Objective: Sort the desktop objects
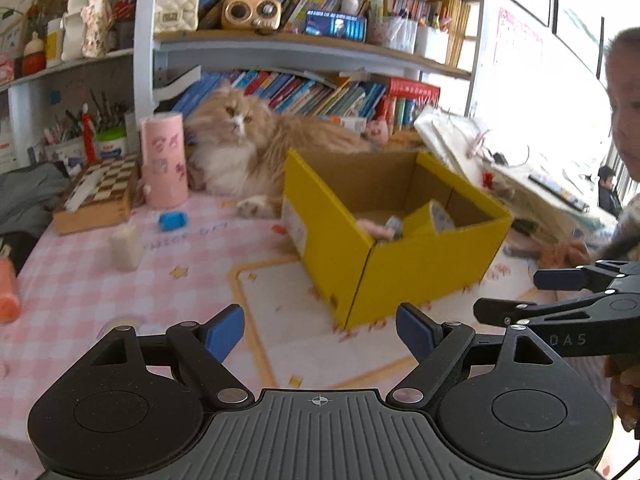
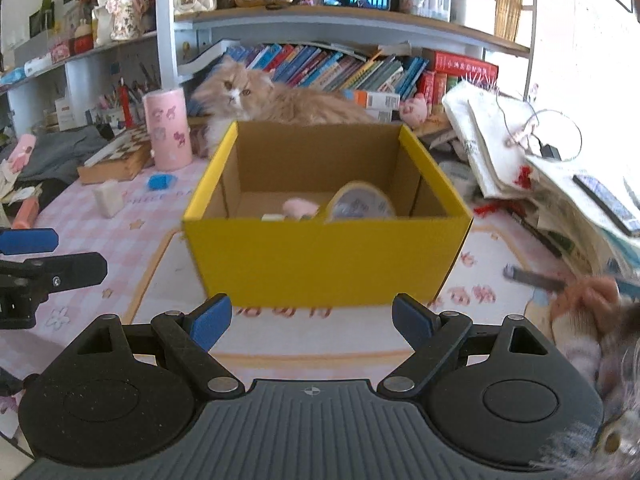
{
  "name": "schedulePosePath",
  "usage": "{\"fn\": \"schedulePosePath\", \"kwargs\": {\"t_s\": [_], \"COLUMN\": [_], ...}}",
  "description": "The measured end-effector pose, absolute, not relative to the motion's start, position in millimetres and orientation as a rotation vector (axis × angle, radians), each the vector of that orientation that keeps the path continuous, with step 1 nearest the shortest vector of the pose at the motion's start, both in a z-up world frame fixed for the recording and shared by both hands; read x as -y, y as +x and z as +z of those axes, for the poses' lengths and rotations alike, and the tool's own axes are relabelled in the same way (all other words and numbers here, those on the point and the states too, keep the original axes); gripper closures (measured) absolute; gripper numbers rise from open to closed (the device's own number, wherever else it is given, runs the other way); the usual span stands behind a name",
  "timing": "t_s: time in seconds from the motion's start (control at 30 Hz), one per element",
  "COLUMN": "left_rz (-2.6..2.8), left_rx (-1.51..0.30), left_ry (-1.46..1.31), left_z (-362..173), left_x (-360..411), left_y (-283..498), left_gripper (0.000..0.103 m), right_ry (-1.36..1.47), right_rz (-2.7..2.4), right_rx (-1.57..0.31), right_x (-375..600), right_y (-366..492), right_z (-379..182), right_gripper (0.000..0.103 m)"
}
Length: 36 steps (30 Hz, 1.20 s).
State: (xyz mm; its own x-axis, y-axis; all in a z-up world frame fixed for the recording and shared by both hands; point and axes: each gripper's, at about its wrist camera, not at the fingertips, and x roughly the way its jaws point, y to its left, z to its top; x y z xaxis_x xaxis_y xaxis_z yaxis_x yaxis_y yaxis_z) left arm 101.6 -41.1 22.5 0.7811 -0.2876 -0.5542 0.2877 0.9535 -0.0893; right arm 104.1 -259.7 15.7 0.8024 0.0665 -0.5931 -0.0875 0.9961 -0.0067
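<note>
Desk [image 2: 120, 240] | left tongs [image 1: 320, 330] agape | right tongs [image 2: 311, 322] agape, facing box [image 2: 320, 256]

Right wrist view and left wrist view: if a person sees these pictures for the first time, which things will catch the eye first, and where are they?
The bright yellow box stands open in the middle of the pink checked tablecloth, with a tape roll and a small pink thing inside. Right behind it lies a fluffy orange-and-white cat, in front of the books on the shelf. A pink printed cylinder stands upright to the cat's left.
</note>
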Motion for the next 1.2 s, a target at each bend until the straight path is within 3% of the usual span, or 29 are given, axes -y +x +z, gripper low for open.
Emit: {"fn": "schedulePosePath", "kwargs": {"t_s": [1.2], "left_rz": [-0.258], "left_rx": [-0.75], "left_ry": [0.015], "left_z": [-4.9], "left_x": [-66.0], "left_y": [53.7], "left_gripper": [0.018], "right_ry": [-0.037], "right_rz": [0.166], "right_rx": [-0.799], "right_x": [126.3], "right_y": [52.9], "right_z": [-23.3], "right_gripper": [0.016]}}
